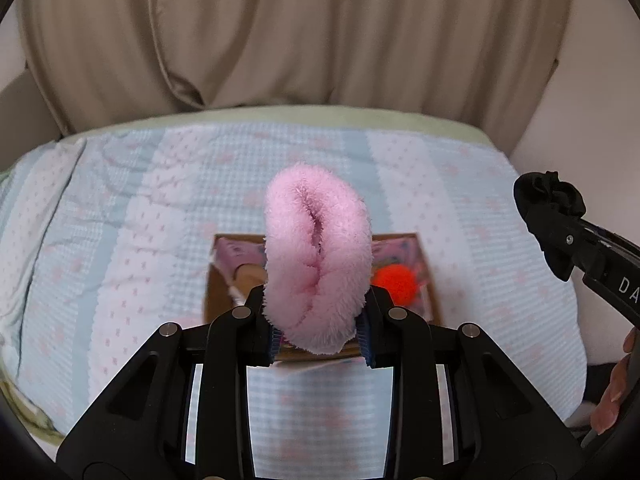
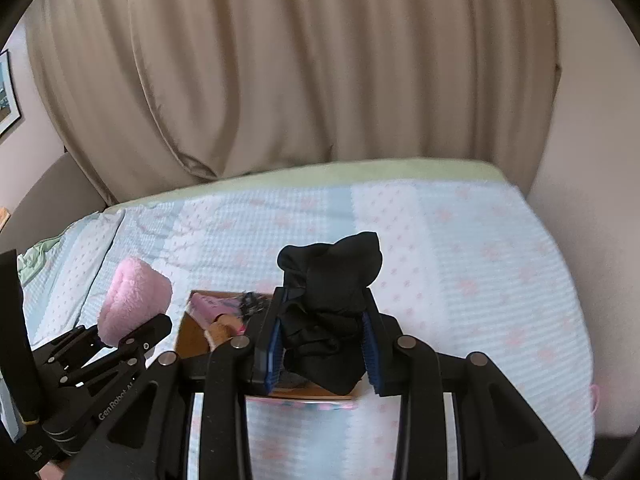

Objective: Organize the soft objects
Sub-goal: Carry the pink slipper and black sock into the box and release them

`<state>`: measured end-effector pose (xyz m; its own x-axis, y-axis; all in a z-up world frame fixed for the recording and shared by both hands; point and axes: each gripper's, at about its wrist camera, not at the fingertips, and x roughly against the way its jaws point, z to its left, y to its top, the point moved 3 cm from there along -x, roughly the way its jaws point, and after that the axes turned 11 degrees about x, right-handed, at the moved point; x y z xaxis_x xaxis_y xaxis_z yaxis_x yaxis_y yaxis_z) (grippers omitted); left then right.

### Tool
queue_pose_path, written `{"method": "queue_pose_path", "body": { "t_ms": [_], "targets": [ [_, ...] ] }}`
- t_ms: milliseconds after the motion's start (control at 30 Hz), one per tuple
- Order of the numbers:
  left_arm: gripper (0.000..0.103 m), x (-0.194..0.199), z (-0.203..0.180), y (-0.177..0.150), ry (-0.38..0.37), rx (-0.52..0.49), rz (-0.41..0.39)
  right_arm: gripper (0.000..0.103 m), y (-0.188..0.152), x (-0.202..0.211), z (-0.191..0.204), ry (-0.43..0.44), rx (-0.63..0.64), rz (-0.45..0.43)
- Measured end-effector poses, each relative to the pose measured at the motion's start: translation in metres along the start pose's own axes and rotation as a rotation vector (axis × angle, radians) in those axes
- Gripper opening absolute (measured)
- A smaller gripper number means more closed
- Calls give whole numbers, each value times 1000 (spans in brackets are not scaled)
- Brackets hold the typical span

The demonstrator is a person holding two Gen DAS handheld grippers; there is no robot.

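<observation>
Two loads ride in: left gripper (image 1: 319, 330) clamps the pink fluffy roll (image 1: 318, 256), right gripper (image 2: 324, 344) pinches the black cloth (image 2: 330, 300). Cardboard box (image 1: 434, 280) sits just beneath both; centre over it before letting go.

A fluffy pink scrunchie (image 1: 318, 256), a black cloth bundle (image 2: 330, 304) and an orange pom-pom (image 1: 394, 280) stand out against a pale blue-and-white bedspread (image 1: 140, 208) dotted pink, beige curtains (image 1: 280, 32) behind.

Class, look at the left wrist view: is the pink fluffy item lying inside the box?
No: the pink item is clamped in the left gripper, above the box.
</observation>
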<state>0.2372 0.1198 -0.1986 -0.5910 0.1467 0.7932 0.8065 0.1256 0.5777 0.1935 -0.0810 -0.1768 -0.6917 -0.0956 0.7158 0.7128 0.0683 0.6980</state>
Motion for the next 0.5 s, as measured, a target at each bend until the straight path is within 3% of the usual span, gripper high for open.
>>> {"method": "queue_pose_path", "body": {
  "t_ms": [233, 500],
  "targets": [
    [27, -57, 49, 4, 13, 19, 108, 31, -7, -59, 44, 26, -26, 110],
    [27, -117, 63, 1, 30, 45, 209, 31, -19, -119, 55, 39, -10, 234]
  ]
}}
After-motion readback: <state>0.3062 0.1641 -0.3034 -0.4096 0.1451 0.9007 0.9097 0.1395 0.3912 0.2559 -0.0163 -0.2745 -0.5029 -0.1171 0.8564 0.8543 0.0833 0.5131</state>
